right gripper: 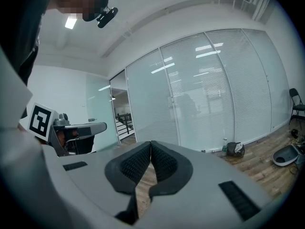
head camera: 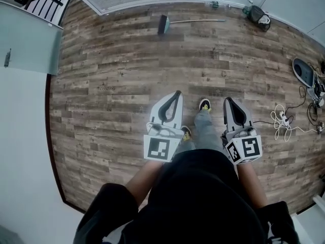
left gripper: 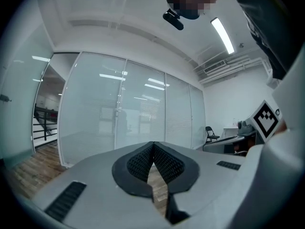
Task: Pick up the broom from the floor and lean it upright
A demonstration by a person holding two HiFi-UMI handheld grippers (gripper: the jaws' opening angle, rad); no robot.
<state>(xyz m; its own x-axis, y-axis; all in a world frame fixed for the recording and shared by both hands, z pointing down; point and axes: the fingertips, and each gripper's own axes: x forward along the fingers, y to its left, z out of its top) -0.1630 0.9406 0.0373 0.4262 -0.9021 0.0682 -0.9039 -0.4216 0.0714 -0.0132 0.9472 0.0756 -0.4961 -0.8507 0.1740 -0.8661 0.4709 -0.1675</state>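
The broom [head camera: 188,22] lies flat on the wooden floor far ahead, near the glass wall, its green head [head camera: 163,24] to the left and its thin handle pointing right. My left gripper [head camera: 177,92] and right gripper [head camera: 226,99] are held side by side close to the person's body, far short of the broom. Both are shut with nothing between the jaws. The left gripper [left gripper: 153,144] in its own view faces the glass wall with its tips touching. So do the tips of the right gripper [right gripper: 150,142]. Neither gripper view shows the broom.
A dark bag [head camera: 260,16] and a small bottle [head camera: 215,4] sit by the glass wall to the right of the broom. Cables and a white adapter [head camera: 282,118] lie on the floor at right, beside a grey device [head camera: 303,71]. The person's shoes [head camera: 204,104] stand between the grippers.
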